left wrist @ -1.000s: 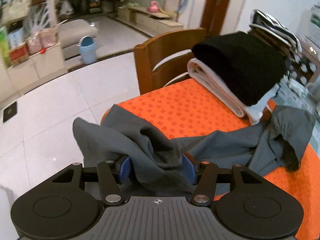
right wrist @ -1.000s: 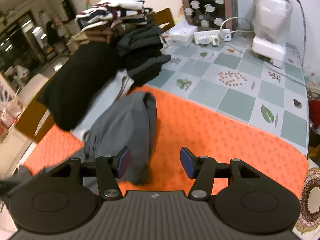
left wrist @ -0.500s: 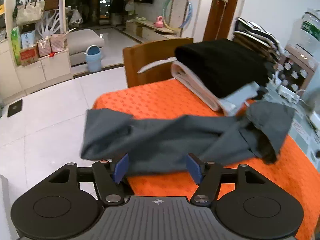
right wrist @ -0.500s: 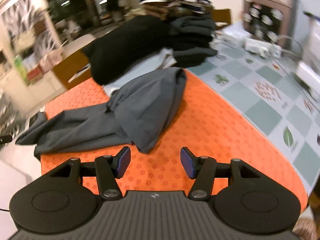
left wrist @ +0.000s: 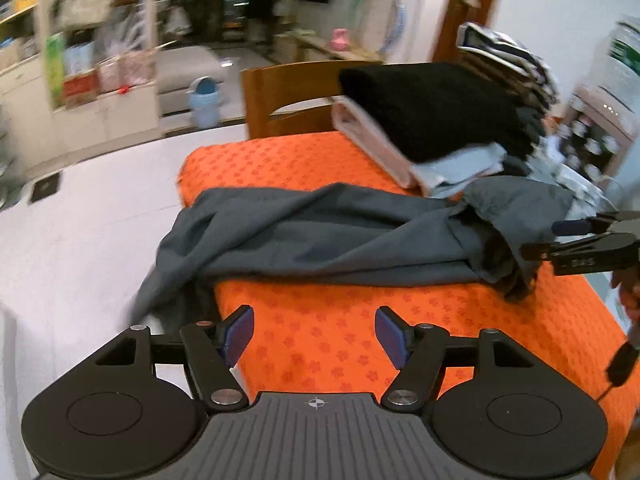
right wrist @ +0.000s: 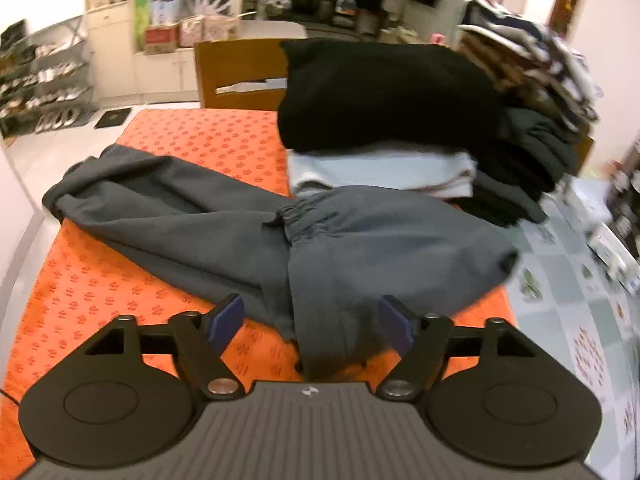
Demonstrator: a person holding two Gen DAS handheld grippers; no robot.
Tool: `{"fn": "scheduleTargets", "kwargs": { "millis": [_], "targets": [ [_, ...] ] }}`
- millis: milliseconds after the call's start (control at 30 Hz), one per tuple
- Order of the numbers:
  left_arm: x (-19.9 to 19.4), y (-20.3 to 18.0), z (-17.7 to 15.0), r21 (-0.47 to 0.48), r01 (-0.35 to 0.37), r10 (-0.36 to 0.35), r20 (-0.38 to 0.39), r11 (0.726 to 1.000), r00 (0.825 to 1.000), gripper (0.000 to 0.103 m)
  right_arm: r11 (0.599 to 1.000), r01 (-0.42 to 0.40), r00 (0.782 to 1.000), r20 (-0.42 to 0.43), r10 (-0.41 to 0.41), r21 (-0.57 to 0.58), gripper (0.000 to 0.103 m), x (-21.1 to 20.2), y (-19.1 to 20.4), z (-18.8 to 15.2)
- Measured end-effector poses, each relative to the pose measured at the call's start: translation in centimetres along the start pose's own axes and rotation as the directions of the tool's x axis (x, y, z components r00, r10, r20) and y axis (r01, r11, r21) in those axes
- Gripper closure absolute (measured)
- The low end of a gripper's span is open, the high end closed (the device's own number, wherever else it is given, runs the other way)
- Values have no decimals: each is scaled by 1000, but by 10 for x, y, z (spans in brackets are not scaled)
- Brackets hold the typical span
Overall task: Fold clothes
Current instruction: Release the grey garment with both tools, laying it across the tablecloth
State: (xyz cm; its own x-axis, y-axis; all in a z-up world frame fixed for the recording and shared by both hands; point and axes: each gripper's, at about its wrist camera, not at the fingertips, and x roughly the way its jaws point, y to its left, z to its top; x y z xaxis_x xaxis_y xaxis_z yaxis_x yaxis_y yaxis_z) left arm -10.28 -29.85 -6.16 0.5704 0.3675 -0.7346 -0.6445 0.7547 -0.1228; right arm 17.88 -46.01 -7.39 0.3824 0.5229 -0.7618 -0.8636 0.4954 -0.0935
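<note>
**Operator:** While I hold both tools over the orange surface [left wrist: 320,344], the left tool [left wrist: 316,336] has its jaws spread with only bare orange cloth between them; they have just been opening. The grey trousers [left wrist: 340,236] lie beyond its tips, not touching them, with one leg end drooping over the surface's left edge just past the left finger.

**Observer:** And the right one?

**Operator:** My right tool [right wrist: 310,322] is spread wide too, its jaws having just opened further. The waist end of the grey trousers [right wrist: 360,248] sits bunched between the pads, and I see neither pad pressing on it. From the left wrist view the right tool [left wrist: 560,236] shows at the right border, just beside that bunched waist end.

**Observer:** Which way do the trousers run?

**Operator:** Long axis goes across the surface, side to side: waist end at the right by the right tool, legs stretching to the left edge. The elastic waistband [right wrist: 304,216] is crumpled and folded over on top.

**Observer:** Count for me.

**Operator:** One pair of grey trousers loose. Behind it, touching its far side, a folded stack with a black garment [right wrist: 384,92] on top of a pale blue one [right wrist: 380,168]. A second taller pile [right wrist: 532,60] stands to the right of that; its layers are too blurred to count. One wooden chair [left wrist: 288,96] behind the surface.
</note>
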Motion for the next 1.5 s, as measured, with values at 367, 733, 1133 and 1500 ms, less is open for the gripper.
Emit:
{"fn": "scheduleTargets", "kwargs": {
  "millis": [367, 733, 1133, 1500],
  "targets": [
    [-32, -69, -61, -248, -279, 273, -57, 928, 960, 31, 961, 57, 993, 112, -27, -271, 42, 58, -5, -34],
    [-23, -123, -68, -263, -352, 350, -56, 898, 935, 31, 994, -110, 959, 266, 100, 26, 91, -16, -138, -29],
    [2, -158, -46, -200, -322, 322, -34, 925, 946, 31, 832, -65, 989, 145, -18, 551, 84, 10, -319, -67],
    [37, -153, -19, -101, -313, 313, -16, 944, 950, 28, 842, -77, 991, 137, 4, 534, 76, -2, -340, -76]
  ]
}}
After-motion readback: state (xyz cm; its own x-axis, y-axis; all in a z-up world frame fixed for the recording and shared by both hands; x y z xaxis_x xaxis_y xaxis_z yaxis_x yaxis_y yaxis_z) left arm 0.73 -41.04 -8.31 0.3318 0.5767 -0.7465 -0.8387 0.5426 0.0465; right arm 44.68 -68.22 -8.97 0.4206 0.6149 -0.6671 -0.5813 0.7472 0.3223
